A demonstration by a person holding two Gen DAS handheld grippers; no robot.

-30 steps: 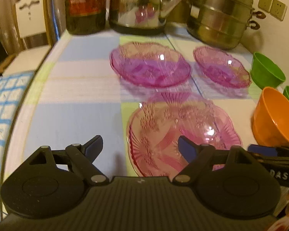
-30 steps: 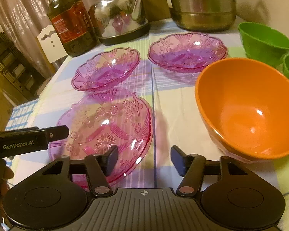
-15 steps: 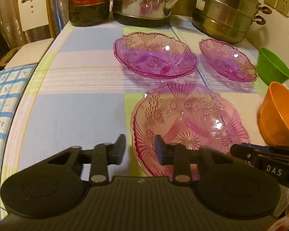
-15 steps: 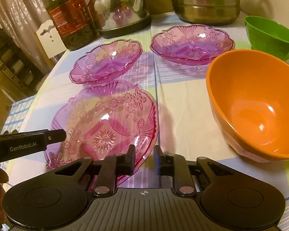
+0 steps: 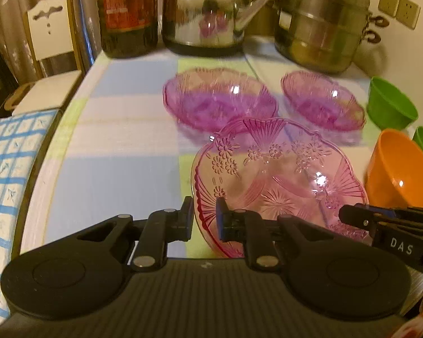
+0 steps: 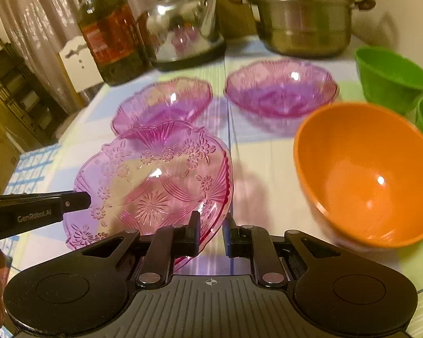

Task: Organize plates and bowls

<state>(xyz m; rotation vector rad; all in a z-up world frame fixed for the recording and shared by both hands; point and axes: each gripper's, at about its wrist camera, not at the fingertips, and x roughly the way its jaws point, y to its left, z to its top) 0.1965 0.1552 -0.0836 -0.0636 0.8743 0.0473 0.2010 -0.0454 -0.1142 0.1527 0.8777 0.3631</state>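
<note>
The large pink glass plate (image 5: 279, 180) is pinched at its near-left rim by the left gripper (image 5: 204, 219) fingers and at its near-right rim by the right gripper (image 6: 211, 233) fingers, tilted above the surface (image 5: 112, 174).

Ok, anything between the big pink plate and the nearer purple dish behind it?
Nothing visible. The big pink plate, gripped at its near rim by both grippers, has only bare tablecloth before the purple dish.
</note>
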